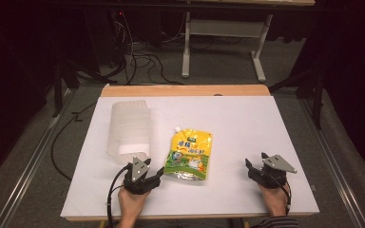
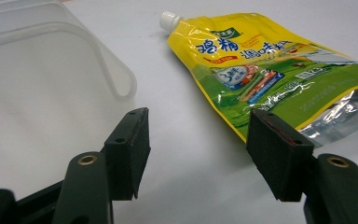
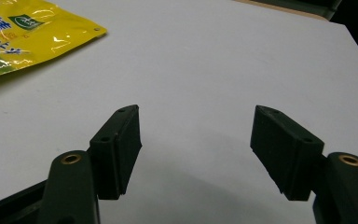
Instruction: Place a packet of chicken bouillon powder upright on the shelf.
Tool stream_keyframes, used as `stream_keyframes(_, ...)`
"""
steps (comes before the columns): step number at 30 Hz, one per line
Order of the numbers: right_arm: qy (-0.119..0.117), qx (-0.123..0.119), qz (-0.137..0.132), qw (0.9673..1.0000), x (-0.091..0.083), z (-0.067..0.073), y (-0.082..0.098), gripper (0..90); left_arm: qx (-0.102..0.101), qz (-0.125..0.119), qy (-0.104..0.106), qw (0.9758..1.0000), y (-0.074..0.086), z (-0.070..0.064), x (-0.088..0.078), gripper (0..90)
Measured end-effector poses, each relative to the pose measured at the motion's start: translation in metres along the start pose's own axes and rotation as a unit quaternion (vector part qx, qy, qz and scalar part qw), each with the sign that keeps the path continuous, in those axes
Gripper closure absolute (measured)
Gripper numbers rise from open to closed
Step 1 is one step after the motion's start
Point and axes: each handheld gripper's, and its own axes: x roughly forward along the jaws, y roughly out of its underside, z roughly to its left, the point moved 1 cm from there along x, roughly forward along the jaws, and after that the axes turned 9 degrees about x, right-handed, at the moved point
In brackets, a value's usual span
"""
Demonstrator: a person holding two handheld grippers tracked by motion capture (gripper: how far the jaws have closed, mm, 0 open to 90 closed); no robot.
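A yellow and green spouted pouch [image 1: 189, 155] lies flat in the middle of the white table [image 1: 247, 123], its white cap pointing away. A clear plastic tub [image 1: 129, 129] lies to its left. My left gripper [image 1: 148, 172] rests near the front edge, just below the tub and left of the pouch's bottom corner. In the left gripper view the pouch [image 2: 270, 70] lies ahead on the right and the tub [image 2: 46, 88] on the left; the jaws stand apart with bare table between them. My right gripper [image 1: 255, 166] sits at the front right, open over bare table, with the pouch [image 3: 23, 37] far left.
A wooden strip [image 1: 185, 90] edges the far side of the table. Beyond it stand a white table frame [image 1: 223, 38] and loose cables [image 1: 142, 57] on the floor. A wide stretch of table lies between pouch and right gripper.
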Motion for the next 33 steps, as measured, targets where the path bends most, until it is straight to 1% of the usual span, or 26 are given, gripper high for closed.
stream_keyframes(4, 0.0, -0.004, 0.002, 1.0, 0.0004, 0.0003, -0.0001, 33.5, 0.006, 0.002, 0.0, 1.0, -0.0002, -0.0011, 0.0004, 39.8)
stream_keyframes(8, 0.001, -0.004, 0.001, 1.0, 0.0002, 0.0003, -0.0001, 33.2, 0.006, 0.006, 0.002, 1.0, -0.0005, -0.0011, 0.0013, 39.2)
stream_keyframes(15, 0.002, -0.005, 0.003, 1.0, 0.0007, 0.0004, -0.0002, 32.3, 0.012, 0.005, 0.003, 0.9999, -0.0005, -0.0022, 0.0009, 38.4)
stream_keyframes(23, -0.001, -0.005, -0.002, 1.0, -0.0004, 0.0003, 0.0, 31.1, 0.011, 0.007, 0.002, 0.9999, -0.0006, -0.002, 0.001, 36.2)
stream_keyframes(27, -0.001, -0.009, -0.001, 1.0, -0.0002, 0.0008, 0.0, 30.7, 0.017, 0.005, -0.003, 0.9998, -0.0008, -0.0034, 0.0007, 35.9)
stream_keyframes(29, 0.0, -0.012, -0.001, 0.9999, 0.0, 0.0015, 0.0001, 30.6, 0.031, 0.017, -0.023, 0.9991, -0.0022, -0.0073, 0.0022, 34.5)
stream_keyframes(30, 0.002, -0.015, -0.002, 0.9999, 0.0002, 0.0018, 0.0, 30.5, 0.039, 0.017, -0.031, 0.9986, -0.0025, -0.0092, 0.0021, 34.4)
stream_keyframes(31, 0.003, -0.017, -0.001, 0.9999, 0.0002, 0.0023, 0.0001, 30.4, 0.043, 0.015, -0.035, 0.9984, -0.0025, -0.0101, 0.0018, 34.5)
stream_keyframes(33, 0.005, -0.018, 0.0, 0.9998, 0.0003, 0.0028, 0.0001, 30.4, 0.043, 0.013, -0.036, 0.9983, -0.0028, -0.0101, 0.0012, 33.7)
